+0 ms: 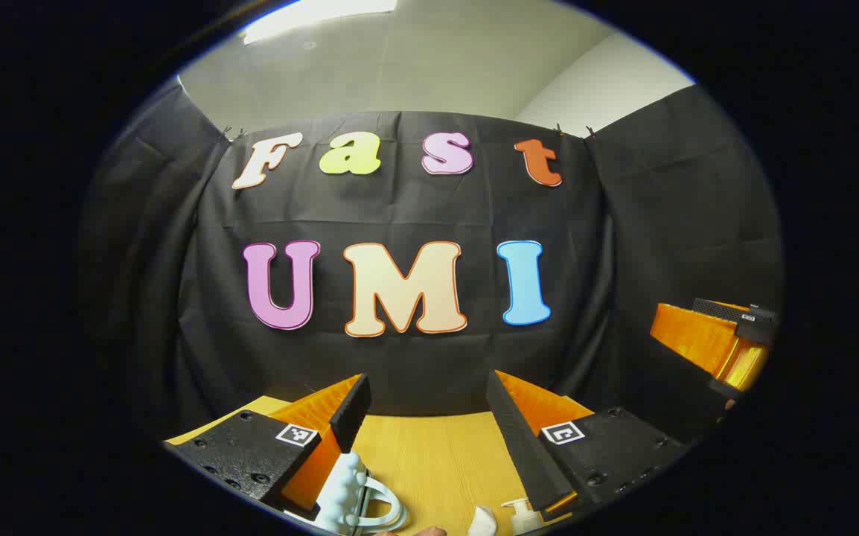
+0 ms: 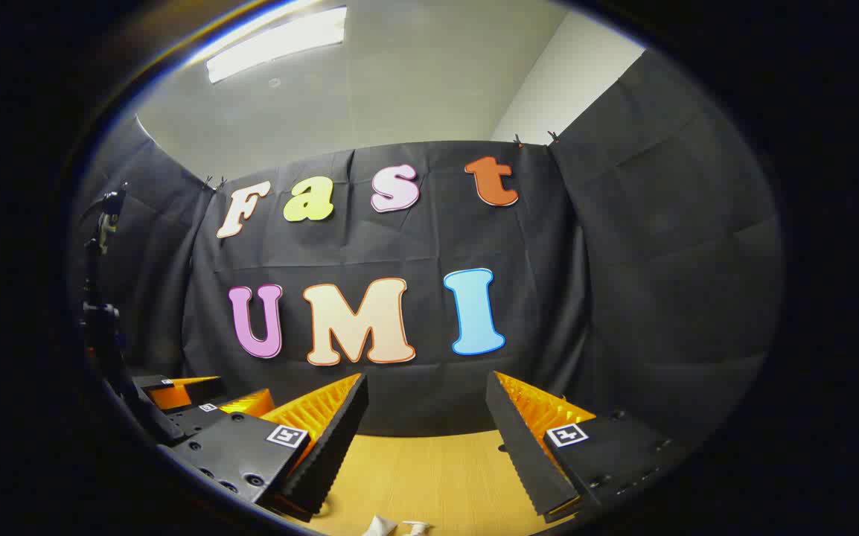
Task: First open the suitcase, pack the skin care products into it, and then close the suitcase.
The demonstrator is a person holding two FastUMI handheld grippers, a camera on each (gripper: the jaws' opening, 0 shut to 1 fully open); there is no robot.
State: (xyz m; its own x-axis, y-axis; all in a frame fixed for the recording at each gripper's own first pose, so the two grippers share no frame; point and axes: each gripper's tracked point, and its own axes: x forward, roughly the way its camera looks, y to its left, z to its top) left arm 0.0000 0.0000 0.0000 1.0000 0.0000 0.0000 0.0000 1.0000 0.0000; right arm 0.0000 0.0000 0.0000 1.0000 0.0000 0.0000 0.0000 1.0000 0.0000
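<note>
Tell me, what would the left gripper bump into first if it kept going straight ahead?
Probably the black cloth wall. The left gripper points level over the wooden table, fingers apart, with nothing between them. The white things at the bottom edge lie below that line. Depth is hard to judge.

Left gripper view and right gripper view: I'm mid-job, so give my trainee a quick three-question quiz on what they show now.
1. True or false: the left gripper has its jaws open and holds nothing.
2. The pump bottle stands on: A) a light wooden table; B) a glass shelf; C) a carpet.
3. Fill in: the right gripper has its jaws ___.

Key: 1 true; 2 A; 3 open.
</note>
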